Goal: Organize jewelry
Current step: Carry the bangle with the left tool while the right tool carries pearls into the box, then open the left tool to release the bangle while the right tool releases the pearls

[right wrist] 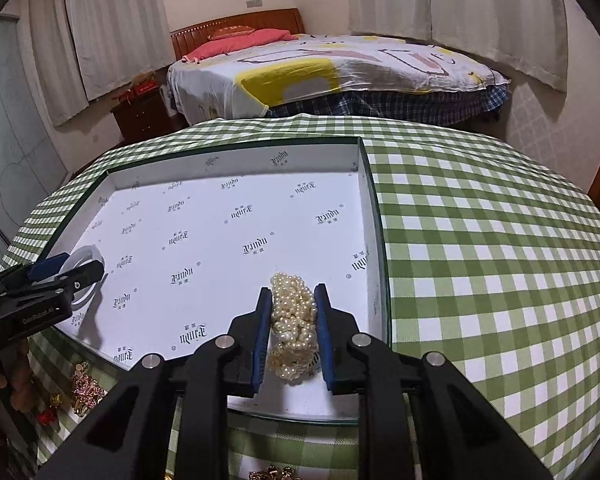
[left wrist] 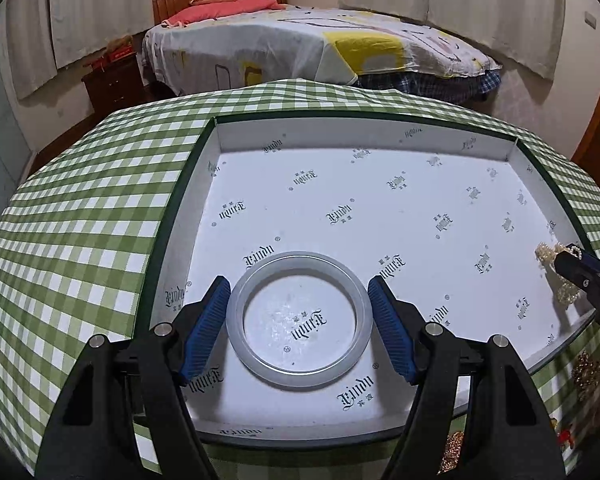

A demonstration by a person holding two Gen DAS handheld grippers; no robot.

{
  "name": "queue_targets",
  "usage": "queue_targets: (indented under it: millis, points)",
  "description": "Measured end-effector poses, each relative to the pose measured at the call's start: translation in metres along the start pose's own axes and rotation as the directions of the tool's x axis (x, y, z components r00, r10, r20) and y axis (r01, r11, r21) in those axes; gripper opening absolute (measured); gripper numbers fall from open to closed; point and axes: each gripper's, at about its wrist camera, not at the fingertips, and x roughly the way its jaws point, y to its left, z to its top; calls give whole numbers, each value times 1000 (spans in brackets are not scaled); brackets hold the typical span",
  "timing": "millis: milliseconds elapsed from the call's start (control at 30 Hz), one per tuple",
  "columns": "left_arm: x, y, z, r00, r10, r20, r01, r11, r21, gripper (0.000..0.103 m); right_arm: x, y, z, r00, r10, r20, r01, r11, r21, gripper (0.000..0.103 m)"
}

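I am holding my left gripper [left wrist: 298, 326] wide around the bangle [left wrist: 299, 314] lying in the tray [right wrist: 374, 216], while my right gripper [right wrist: 293, 334] is pinching the pearls [right wrist: 293, 320] by its right wall, brooches [right wrist: 85, 390] waiting on the bench [right wrist: 480, 240].

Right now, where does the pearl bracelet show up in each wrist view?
Left wrist view: the pearl bracelet sits at the far right edge, at the right gripper's tip.
Right wrist view: bottom centre, clamped between the right gripper's blue pads.
Shared landmark: the white printed tray on the green checked cloth.
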Motion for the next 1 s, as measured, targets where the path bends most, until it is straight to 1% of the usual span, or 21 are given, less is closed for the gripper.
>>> queue_targets:
  millis: [67, 100, 133, 167, 267, 400, 467, 633, 767, 833, 1000]
  points:
    - [0, 0, 0, 1000, 1, -1, -1, 1000, 1, 71, 0, 1, 0, 1000, 0, -1, 0, 1000, -4, 25]
    - [0, 0, 0, 1000, -3, 0, 3, 1000, -1, 71, 0, 1, 0, 1000, 4, 0, -4, 1000, -5, 27]
    - [0, 0, 0, 1000, -6, 1, 6, 1000, -2, 73, -1, 2, 0, 1000, 11, 3, -11, 1000, -7, 31]
    - [0, -1, 0, 1000, -6, 1, 6, 1000, -1, 77, -1, 2, 1, 1000, 18, 3, -18, 1000, -9, 34]
    - [1, -1, 1, 1000, -8, -1, 8, 1000, -2, 79, -1, 4, 1, 1000, 25, 5, -25, 1000, -12, 38]
    - [-1, -5, 2, 1000, -18, 10, 18, 1000, 1, 81, -3, 3, 1, 999, 41, 12, -41, 999, 4, 40]
    - [-6, -5, 2, 999, -25, 37, 25, 1000, 0, 87, -9, 3, 1, 998, 48, 28, -48, 999, 12, 40]
    - [-23, -7, 5, 995, -44, 89, 44, 999, 1, 88, -28, 8, 2, 996, 43, 81, -43, 999, 3, 40]
    - [-48, -10, 4, 988, -43, 147, 43, 999, 3, 88, -49, 14, 0, 992, 42, 118, -42, 999, -2, 42]
    - [-60, -9, 0, 984, -43, 172, 44, 999, -2, 88, -62, 19, -5, 990, 42, 137, -41, 999, -6, 43]
    - [-96, -8, -24, 972, -41, 233, 50, 998, -29, 88, -88, 30, -24, 986, 42, 163, -40, 999, -13, 44]
